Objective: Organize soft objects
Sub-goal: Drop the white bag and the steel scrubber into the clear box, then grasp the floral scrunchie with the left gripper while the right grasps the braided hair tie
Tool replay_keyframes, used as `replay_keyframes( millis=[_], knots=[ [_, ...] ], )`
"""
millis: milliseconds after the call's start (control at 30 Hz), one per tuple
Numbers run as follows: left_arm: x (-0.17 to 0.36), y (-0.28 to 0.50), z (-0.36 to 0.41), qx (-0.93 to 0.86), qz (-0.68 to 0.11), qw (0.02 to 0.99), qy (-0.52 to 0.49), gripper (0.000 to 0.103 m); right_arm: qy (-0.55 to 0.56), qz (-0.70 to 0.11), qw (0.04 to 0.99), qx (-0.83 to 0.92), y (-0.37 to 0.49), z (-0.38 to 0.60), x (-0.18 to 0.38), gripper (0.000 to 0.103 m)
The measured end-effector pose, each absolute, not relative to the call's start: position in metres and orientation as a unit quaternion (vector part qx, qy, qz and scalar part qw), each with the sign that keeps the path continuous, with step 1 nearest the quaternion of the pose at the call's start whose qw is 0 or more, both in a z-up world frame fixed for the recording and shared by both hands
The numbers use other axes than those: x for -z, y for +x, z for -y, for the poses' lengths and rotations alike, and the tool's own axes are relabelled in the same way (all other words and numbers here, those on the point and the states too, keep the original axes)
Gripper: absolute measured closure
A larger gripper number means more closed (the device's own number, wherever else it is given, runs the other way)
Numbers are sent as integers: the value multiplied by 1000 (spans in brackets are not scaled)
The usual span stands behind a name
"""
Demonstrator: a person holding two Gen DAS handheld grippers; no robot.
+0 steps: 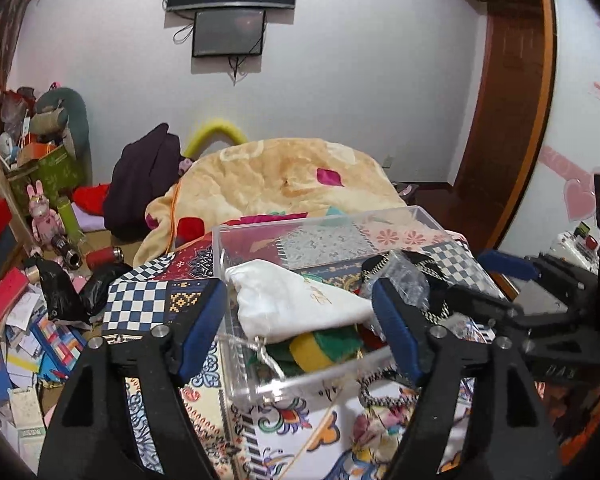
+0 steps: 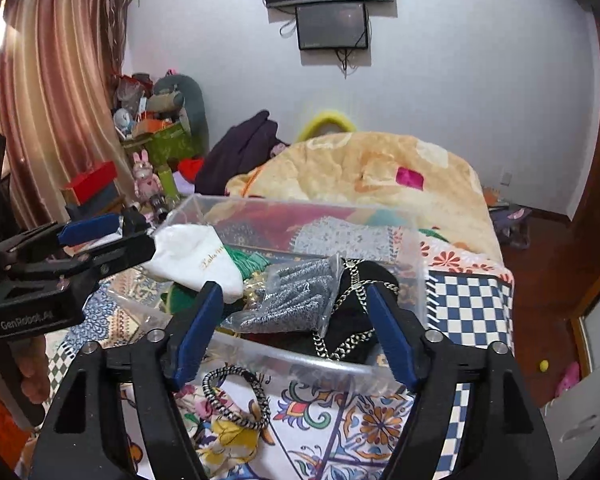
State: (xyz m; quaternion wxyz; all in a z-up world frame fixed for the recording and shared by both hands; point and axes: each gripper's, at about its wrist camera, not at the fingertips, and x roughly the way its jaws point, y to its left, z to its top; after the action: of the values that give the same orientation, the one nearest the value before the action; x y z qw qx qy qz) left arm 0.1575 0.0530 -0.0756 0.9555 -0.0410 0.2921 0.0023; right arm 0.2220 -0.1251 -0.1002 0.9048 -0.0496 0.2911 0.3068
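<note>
The left gripper [image 1: 300, 320] stands wide open, its blue pads [image 1: 202, 326] spread to either side of the near end of a clear plastic box [image 1: 320, 224], gripping nothing. The right gripper [image 2: 296, 328] is likewise spread wide and empty, its pads [image 2: 196, 332] flanking the box's near wall without clearly touching it.

The box sits on a patchwork bedspread [image 2: 472, 304] of checks and floral panels. Inside, at the left, lies a white drawstring pouch [image 1: 296, 300] with gold lettering; beneath its near edge shows a green and yellow plush piece [image 1: 320, 346]. To the right are a clear bag of grey knit fabric [image 2: 296, 296] and a black item crossed by a metal chain [image 2: 356, 320]. Just outside the box, on the near side, a black-and-white braided loop [image 2: 236, 396] rests on the bedspread.

Beyond the box a peach blanket [image 1: 284, 176] is heaped at the far end of the bed, with a dark purple garment [image 1: 144, 184] to its left. Two dark screens [image 1: 230, 4] hang on the white far wall. At the far left stand pink curtains [image 2: 56, 92], a pink rabbit figure [image 1: 40, 212] and cluttered boxes; papers litter the floor [image 1: 16, 344]. A wooden door frame [image 1: 512, 112] rises at the right.
</note>
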Motion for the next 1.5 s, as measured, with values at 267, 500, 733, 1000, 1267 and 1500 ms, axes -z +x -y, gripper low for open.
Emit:
replay_keyframes(
  millis=[267,500,733,1000,1267,1500],
  knots=[
    [91,131,-45,18,-308,950,-44,22,-49,-296,901,-312,203,133,113,30],
    [136,129,-27,53,-368,928,-34,22,-63,-345,877,-328,198,129,152,30],
    [173,129,-19,67,-410,908,-51,22,-66,-397,850,-341,212,118,181,45],
    [180,122,-27,40,-408,911,-45,38,-64,-403,853,-326,214,128,183,79],
    [179,114,-58,17,-408,911,-52,54,-74,-399,855,-323,199,150,182,86],
    [179,109,-47,34,-403,914,-47,80,-70,-407,848,-333,185,156,177,59]
  ],
)
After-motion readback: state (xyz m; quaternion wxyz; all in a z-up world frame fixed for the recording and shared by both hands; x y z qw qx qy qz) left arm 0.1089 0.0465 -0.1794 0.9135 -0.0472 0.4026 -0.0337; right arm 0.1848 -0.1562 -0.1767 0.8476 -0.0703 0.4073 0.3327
